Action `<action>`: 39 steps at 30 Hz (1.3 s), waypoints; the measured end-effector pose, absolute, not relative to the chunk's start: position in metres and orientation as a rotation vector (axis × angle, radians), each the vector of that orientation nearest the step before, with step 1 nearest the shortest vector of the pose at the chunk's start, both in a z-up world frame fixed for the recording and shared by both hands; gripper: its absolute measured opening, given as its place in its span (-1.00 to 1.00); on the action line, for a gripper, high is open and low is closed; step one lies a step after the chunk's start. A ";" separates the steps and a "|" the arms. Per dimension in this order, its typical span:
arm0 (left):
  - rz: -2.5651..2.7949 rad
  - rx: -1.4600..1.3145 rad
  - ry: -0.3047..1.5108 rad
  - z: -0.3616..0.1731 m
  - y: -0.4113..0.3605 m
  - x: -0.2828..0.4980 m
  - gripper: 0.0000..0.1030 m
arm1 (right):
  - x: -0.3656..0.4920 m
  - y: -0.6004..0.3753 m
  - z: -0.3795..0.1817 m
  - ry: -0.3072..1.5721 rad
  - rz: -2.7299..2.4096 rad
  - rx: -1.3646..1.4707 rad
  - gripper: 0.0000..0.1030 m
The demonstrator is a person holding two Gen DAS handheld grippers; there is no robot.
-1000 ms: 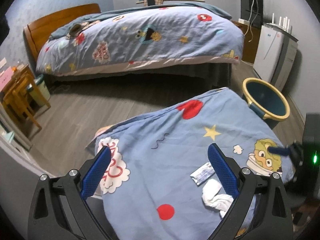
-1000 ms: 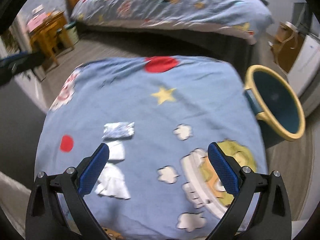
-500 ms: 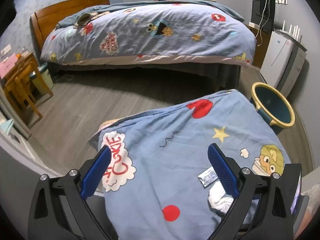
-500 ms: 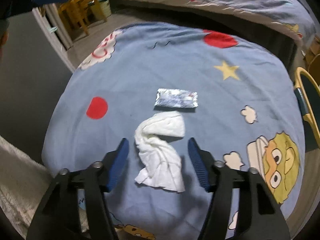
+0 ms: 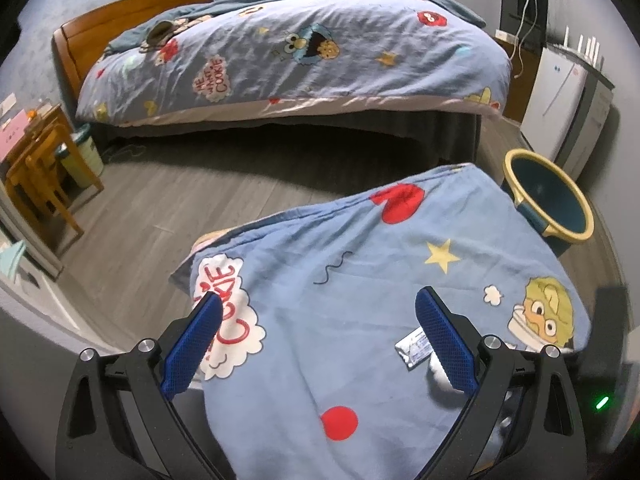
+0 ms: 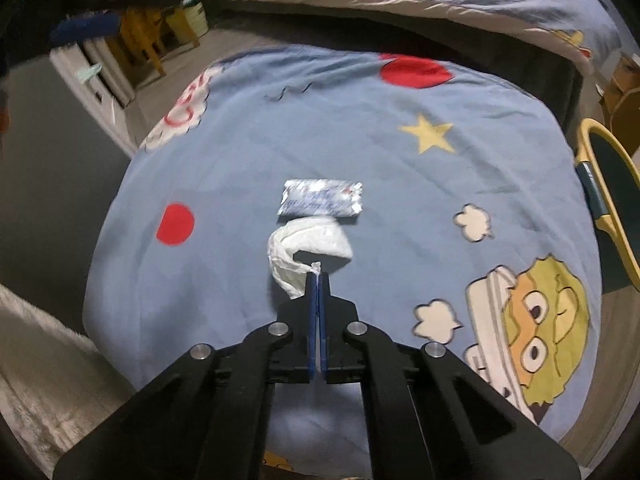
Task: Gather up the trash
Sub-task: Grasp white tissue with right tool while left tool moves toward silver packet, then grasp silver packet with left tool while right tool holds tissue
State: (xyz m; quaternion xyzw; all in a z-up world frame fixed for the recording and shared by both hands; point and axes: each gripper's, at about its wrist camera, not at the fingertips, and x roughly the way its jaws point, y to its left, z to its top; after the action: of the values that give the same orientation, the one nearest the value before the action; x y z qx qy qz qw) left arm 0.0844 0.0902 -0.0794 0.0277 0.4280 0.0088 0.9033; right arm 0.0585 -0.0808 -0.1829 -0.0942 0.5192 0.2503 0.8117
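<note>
Pinching the near end of the crumpled white tissue [image 6: 308,242], the right gripper [image 6: 317,280] has its blue pads pressed together with a thin twist of paper caught between them; most of the tissue still lies on the blue cartoon-print cloth [image 6: 360,152]. Only a thin twist seems to be held, so a slow, straight lift would serve best, checking that the paper comes away whole rather than tearing or slipping free. Just beyond the tissue, and touching its far edge, lies a silvery foil wrapper [image 6: 320,198]; the lift should go up and toward the right so this piece is not dragged off the cloth. The wrapper's blue and red print is too blurred to read.

Farther right, off the edge of the cloth, stands the yellow-rimmed blue bin [image 5: 548,196], the likely place for the trash; the carry there is short and unobstructed.

The left gripper [image 5: 320,336] hovers with its fingers spread wide and nothing between them, over the near left part of the cloth. Beneath it a white cloud patch on the cloth reads "COOKIE" in red. On the bed's quilt [image 5: 304,52] across the room, a similar patch reads "ME WANT COOKIE".
</note>
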 end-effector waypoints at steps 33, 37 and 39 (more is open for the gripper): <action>-0.245 0.235 1.180 -0.208 -0.009 0.119 0.28 | 0.163 -0.187 -0.083 0.975 0.421 -0.084 -1.00; -0.264 0.235 1.178 -0.208 -0.014 0.118 0.01 | 0.164 -0.191 -0.080 0.971 0.429 -0.062 -1.00; -0.270 0.235 1.180 -0.208 -0.016 0.118 -0.21 | 0.165 -0.193 -0.079 0.965 0.430 -0.055 -0.99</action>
State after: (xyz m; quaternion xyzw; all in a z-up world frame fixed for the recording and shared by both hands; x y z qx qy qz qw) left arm 0.1176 -0.0160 -0.2077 0.1101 0.5532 -0.1267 0.8160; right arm 0.1655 -0.1927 -0.0788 -0.0260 0.4602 0.2051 0.8634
